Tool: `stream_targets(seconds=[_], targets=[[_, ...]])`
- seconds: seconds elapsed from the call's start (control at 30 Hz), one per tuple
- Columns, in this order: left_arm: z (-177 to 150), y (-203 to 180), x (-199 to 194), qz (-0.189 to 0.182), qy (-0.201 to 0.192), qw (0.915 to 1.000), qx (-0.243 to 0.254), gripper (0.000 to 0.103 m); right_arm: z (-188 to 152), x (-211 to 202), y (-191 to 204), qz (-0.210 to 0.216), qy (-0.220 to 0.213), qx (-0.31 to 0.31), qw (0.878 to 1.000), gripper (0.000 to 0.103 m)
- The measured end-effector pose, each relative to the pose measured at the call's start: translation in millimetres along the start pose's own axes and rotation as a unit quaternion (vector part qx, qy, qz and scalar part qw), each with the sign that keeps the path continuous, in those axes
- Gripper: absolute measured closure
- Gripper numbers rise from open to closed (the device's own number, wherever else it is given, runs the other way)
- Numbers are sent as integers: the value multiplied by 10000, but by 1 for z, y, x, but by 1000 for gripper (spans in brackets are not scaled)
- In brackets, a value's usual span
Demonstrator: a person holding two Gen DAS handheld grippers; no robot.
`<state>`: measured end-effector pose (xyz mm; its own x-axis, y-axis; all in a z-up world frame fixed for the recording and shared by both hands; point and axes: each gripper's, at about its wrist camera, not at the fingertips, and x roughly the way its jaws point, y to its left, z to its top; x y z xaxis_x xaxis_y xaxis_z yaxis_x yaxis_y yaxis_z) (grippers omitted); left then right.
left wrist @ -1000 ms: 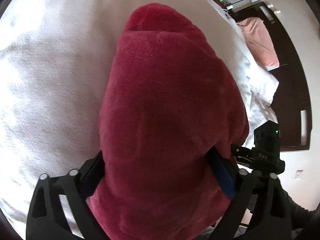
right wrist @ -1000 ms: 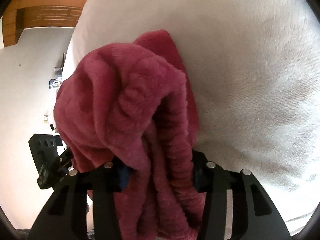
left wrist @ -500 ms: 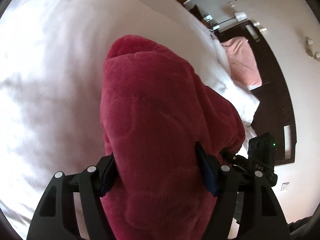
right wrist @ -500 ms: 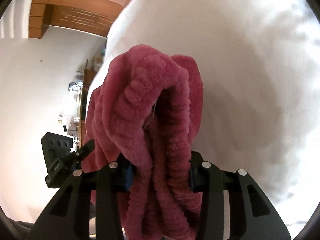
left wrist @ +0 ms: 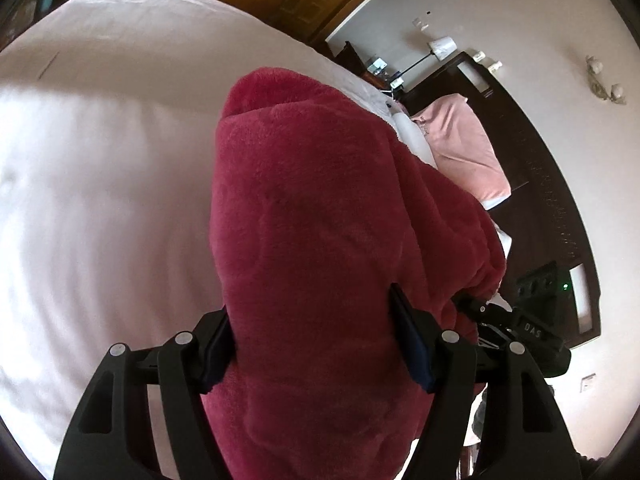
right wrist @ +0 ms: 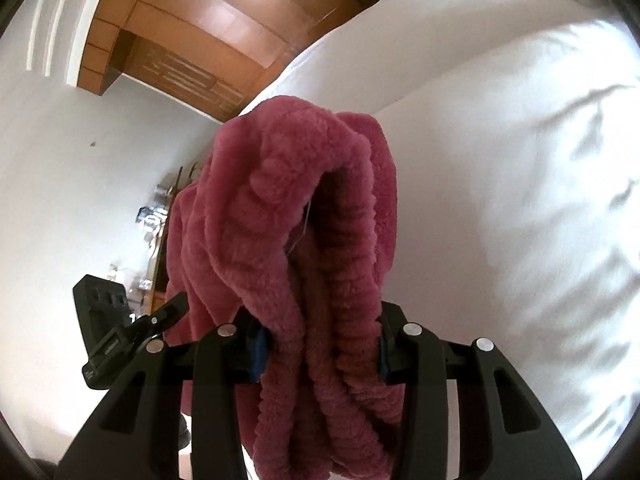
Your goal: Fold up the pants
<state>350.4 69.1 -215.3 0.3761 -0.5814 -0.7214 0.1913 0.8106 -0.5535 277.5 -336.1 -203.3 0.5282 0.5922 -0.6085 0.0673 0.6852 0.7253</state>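
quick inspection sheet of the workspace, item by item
surface: white bed cover, wrinkled, bare where visible
job's things: dark pink fleece pants, bunched and draped over both claws, hiding what lies beneath
clutter: nothing seen on the bed cover; pink pillow at the dark headboard
grippers: left claw shut on a thick fold of the pants; right claw shut on the ribbed waistband
cables: nothing seen
surroundings: white wall with a lamp, wooden wardrobe, small items on a side shelf, too blurred to name
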Motion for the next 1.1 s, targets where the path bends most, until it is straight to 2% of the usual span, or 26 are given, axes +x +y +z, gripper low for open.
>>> stream_targets(seconds=[0.23,0.4,0.53,0.63,0.8,1.0,1.1], targets=[[26,5,49,196,108,9997,-1,34,38,32,-27,-345,17,88,9994,62],[29,12,77,599,276,9977,177,32,49,68,-48,-780,123,469,9958,60],[26,6,88,974,407,9928,574,25,47,81,-58,-1160,59,653,9911,58],[22,-2,93,1248,392,9878,840,19,44,90,-52,-1429,10,515,9884,57],[12,-6,97,1621,297,9792,1180,18,37,107,-45,-1761,41,271,9840,57],[4,-7,106,1791,262,9745,1327,15,28,138,-24,-1993,73,106,9799,45],[2,-3,111,1817,277,9742,1311,13,27,145,-28,-1991,77,137,9799,43]])
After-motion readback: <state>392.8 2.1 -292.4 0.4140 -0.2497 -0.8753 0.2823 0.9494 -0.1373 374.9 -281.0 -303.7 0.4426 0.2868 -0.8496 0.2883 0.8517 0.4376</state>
